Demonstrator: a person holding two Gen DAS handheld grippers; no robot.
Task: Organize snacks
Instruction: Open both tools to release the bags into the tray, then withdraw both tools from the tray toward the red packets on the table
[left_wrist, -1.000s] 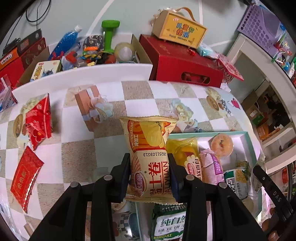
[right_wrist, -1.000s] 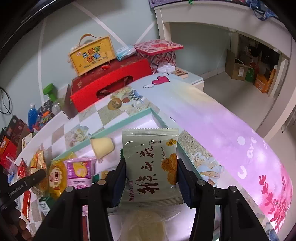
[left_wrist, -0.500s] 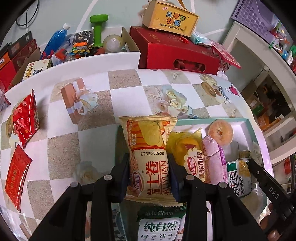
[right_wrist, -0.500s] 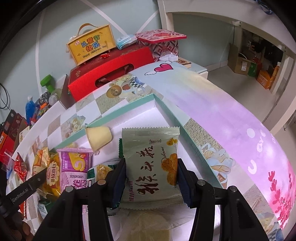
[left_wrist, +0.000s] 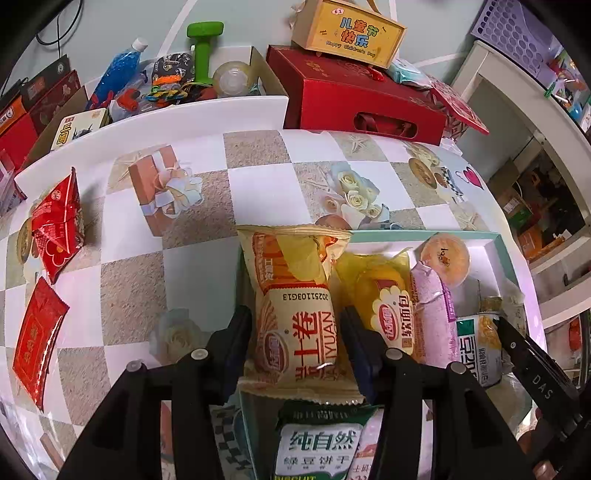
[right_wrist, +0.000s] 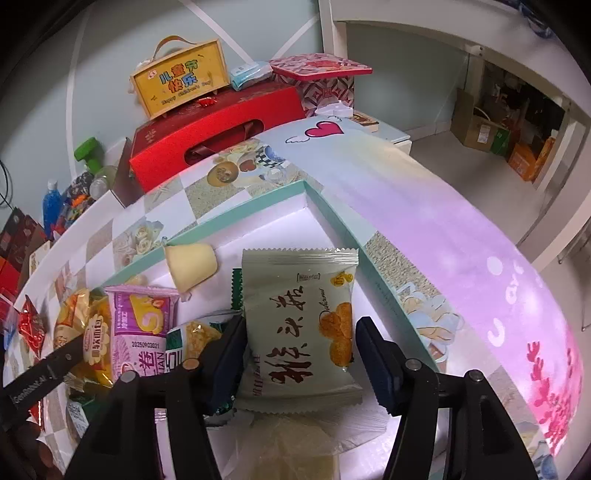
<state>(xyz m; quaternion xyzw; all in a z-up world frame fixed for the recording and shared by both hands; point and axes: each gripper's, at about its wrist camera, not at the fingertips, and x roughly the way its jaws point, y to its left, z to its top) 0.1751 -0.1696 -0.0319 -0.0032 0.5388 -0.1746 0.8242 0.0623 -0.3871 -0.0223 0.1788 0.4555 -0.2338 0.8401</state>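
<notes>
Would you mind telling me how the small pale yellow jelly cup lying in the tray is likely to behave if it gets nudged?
The small pale yellow jelly cup lies on its side and tapers, so it would probably roll in a curve. It looks light, so a nudge might send it across the white tray floor toward the teal rim.

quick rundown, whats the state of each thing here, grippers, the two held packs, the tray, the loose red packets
left gripper: jaws shut on the orange roll pack
orange roll pack: held over the tray's left end
right gripper: jaws shut on the pale green pack
pale green pack: held above the tray
tray: open, partly filled with snacks
red packets: loose on the table, outside the tray
</notes>
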